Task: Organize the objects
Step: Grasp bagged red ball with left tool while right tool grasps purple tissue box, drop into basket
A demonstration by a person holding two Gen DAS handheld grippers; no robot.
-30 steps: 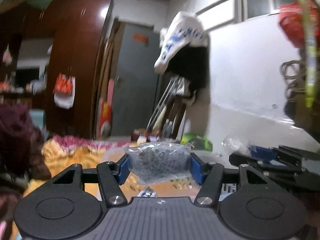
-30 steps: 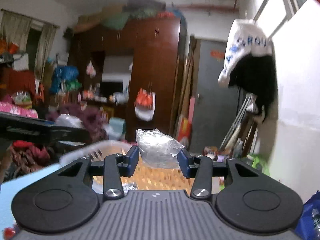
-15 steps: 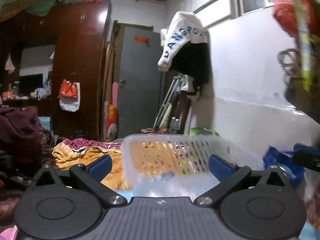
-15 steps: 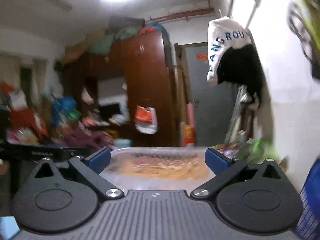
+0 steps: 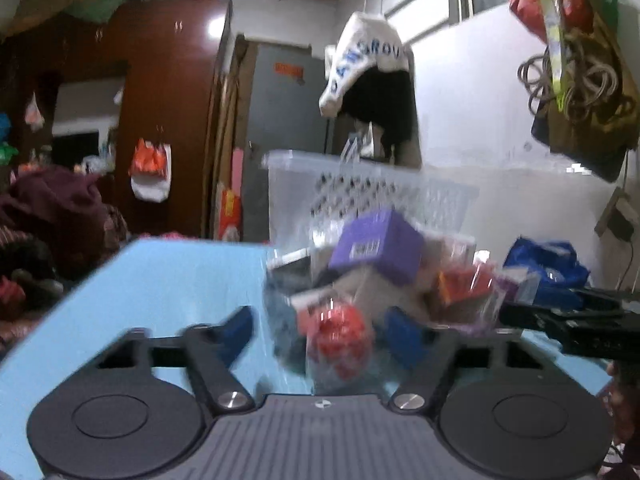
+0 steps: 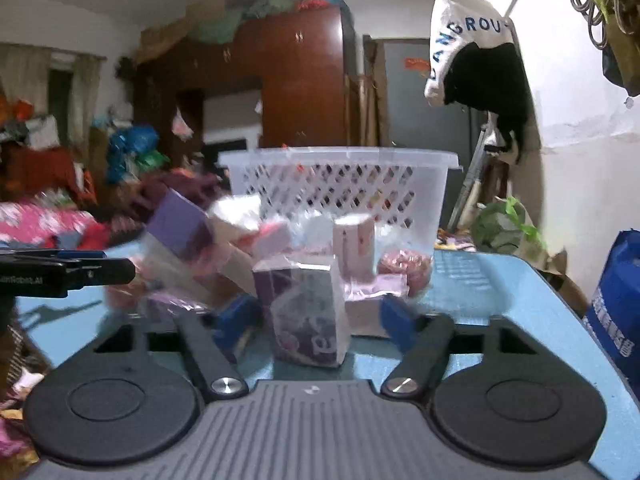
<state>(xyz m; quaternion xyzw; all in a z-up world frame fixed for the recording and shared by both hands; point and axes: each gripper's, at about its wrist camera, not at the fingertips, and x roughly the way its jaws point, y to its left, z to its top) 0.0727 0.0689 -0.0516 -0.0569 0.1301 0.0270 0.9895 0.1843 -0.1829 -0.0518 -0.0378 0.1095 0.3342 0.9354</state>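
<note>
Step in hand: I'm down at the pile of small packets [image 6: 280, 264] on the blue table [image 5: 168, 280], picking the next pieces for the clear basket [image 6: 340, 184].
Left gripper [image 5: 320, 330]: half-open, jaws just been closing in from wide; a red wrapped packet [image 5: 340, 332] sits between the blue pads [image 5: 402, 330], but blur hides whether they press on it, so I can't call it a grip.
Right gripper [image 6: 320, 314]: also about half-open and just been narrowing; a purple-printed carton [image 6: 308, 312] stands upright between its pads, gaps showing on both sides, so not pinched yet.
Where the goods are: heaped on the table right in front of the basket, a purple box [image 5: 378, 246] tilted on top.
Basket: stands at the far side of the pile, near the table's far edge.
Next move, as I judge it: finish both squeezes, then lift clear of the heap and over the basket rim.
Watch for: slippery wrap, neighbours dragging along.
</note>
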